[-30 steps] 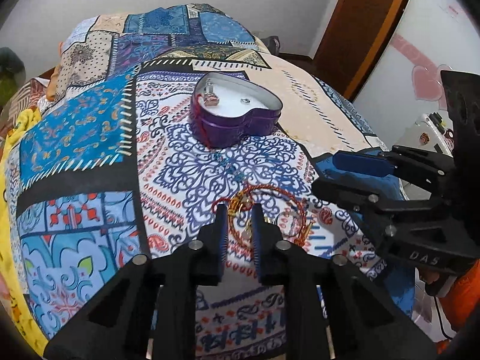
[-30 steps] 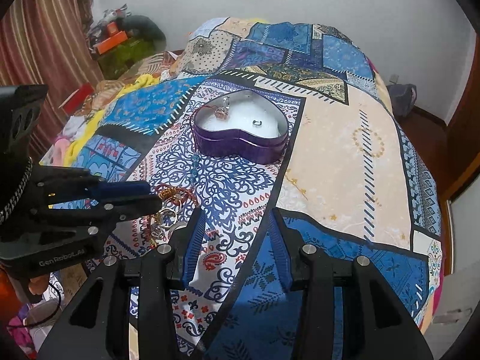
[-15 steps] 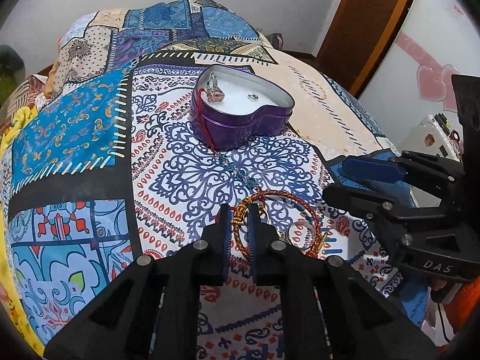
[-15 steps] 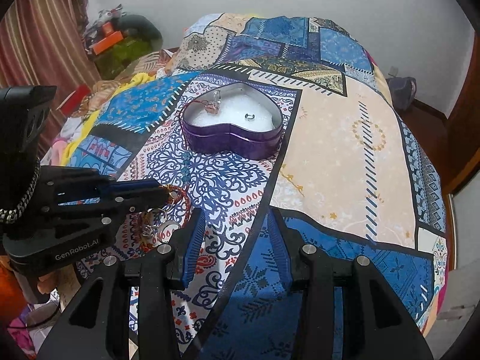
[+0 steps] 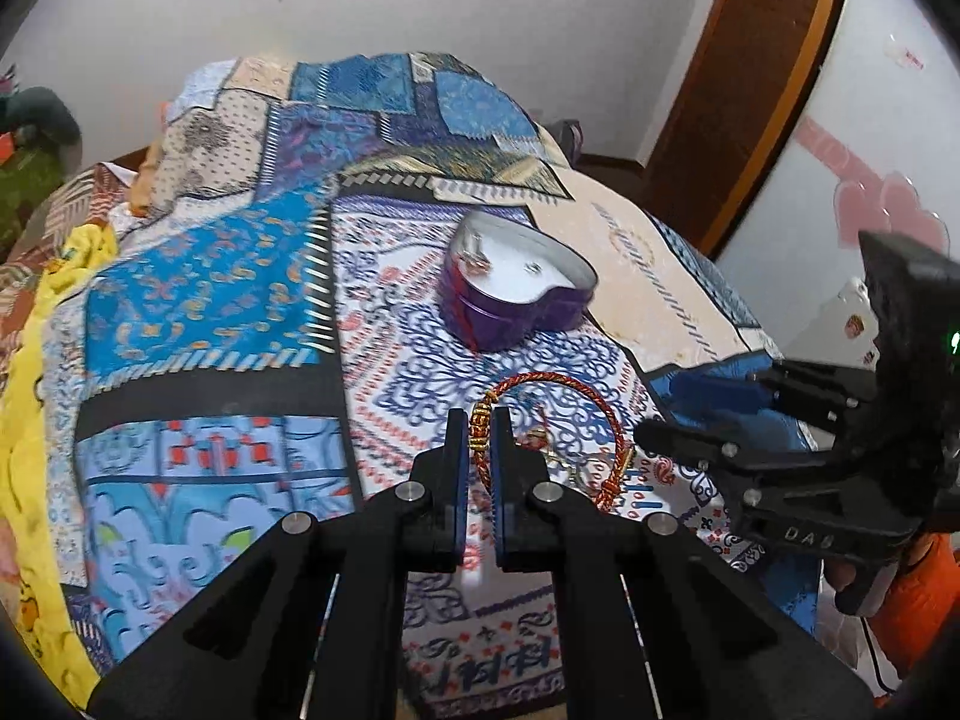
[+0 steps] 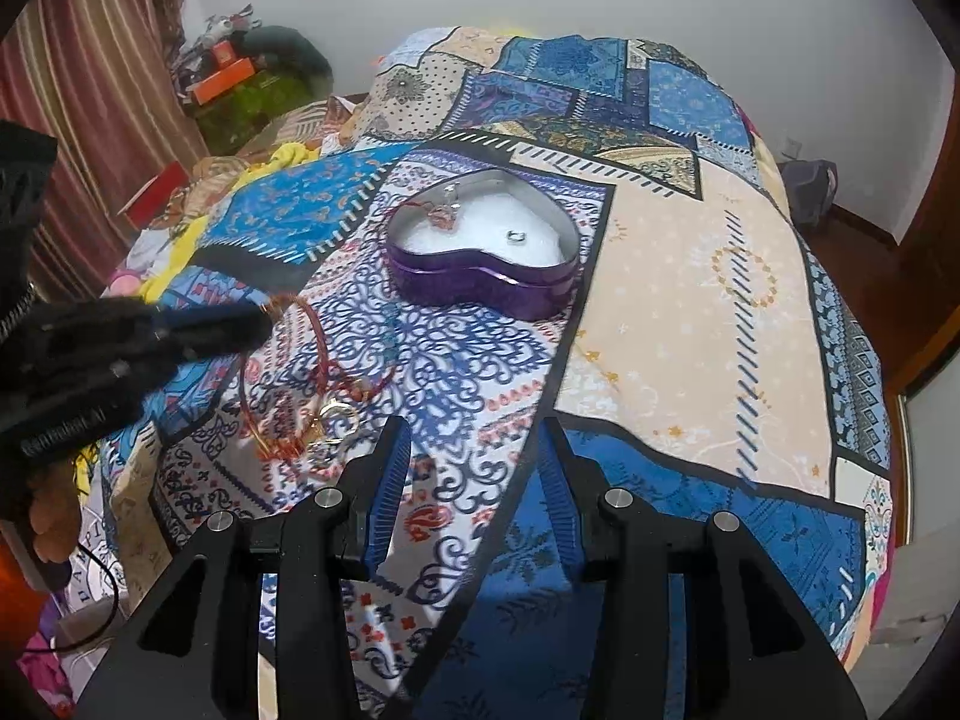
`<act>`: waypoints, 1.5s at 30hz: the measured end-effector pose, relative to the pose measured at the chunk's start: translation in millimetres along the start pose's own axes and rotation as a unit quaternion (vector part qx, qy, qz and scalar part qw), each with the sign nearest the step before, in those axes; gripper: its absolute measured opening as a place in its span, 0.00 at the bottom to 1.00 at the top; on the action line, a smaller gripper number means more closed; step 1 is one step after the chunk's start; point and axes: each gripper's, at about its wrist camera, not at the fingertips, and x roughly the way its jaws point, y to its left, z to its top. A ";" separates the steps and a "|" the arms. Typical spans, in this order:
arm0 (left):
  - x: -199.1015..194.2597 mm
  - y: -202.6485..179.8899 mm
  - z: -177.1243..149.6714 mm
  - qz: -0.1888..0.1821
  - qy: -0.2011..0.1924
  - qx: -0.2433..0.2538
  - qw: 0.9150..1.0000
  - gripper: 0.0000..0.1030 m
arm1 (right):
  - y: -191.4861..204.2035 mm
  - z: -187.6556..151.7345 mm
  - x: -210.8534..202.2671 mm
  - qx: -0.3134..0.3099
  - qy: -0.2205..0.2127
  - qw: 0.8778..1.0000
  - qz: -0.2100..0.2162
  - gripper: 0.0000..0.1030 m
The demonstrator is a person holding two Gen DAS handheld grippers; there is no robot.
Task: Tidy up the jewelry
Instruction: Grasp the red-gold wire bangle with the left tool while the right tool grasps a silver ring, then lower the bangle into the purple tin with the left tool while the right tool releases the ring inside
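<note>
Now the left gripper (image 5: 479, 438) has lifted the red bracelet (image 5: 558, 420) up off the bed (image 5: 204, 300). A second ago the red loop lay flat on the bedspread with the jaws around its gold beads. Now the jaws are squeezed almost shut on those beads, and the loop hangs out toward 3 o'clock in the left view. In the right view the bracelet (image 6: 312, 354) is blurry, so it looks like it is swinging.

Some small gold rings (image 6: 336, 414) hang off it or lie under it; I cannot tell which.

The right gripper (image 6: 474, 480) waits at 6 o'clock in its own view. Its jaws are wide open and hold nothing.

The purple heart tin (image 6: 486, 252) sits up the bed at 12 o'clock, well apart from the bracelet. It has a small ring (image 6: 516, 235) inside already. The pick-up looks done, so I think carrying the bracelet over to the tin is next.
</note>
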 end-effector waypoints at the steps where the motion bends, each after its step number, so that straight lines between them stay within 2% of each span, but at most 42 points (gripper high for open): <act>1: -2.1 1.9 -0.3 0.004 -0.003 -0.002 1.000 0.05 | 2.7 -0.2 1.1 -0.004 0.002 1.000 0.002 0.38; 7: -12.1 15.0 -9.8 0.036 -0.014 -0.010 0.999 0.05 | 26.7 -4.2 9.9 -0.042 0.015 0.999 0.013 0.38; 14: -13.4 21.7 -14.3 0.038 -0.015 -0.020 0.999 0.05 | 36.2 -3.2 19.4 -0.069 0.027 0.997 -0.001 0.38; 18: -13.3 19.9 -13.2 0.037 -0.018 -0.021 0.999 0.05 | 36.3 -4.2 19.1 -0.075 0.024 0.997 0.009 0.21; 21: -13.9 16.3 -11.0 0.037 -0.020 -0.018 0.999 0.05 | 36.1 -5.0 16.9 -0.070 0.019 0.997 0.014 0.19; 28: -19.4 9.0 -1.7 0.036 -0.033 -0.012 0.999 0.05 | 30.0 0.5 3.2 -0.056 -0.008 0.998 0.014 0.19; 45: -27.6 -0.5 35.9 0.036 -0.081 -0.006 0.996 0.05 | -2.6 41.3 -41.8 -0.004 -0.103 0.995 -0.009 0.19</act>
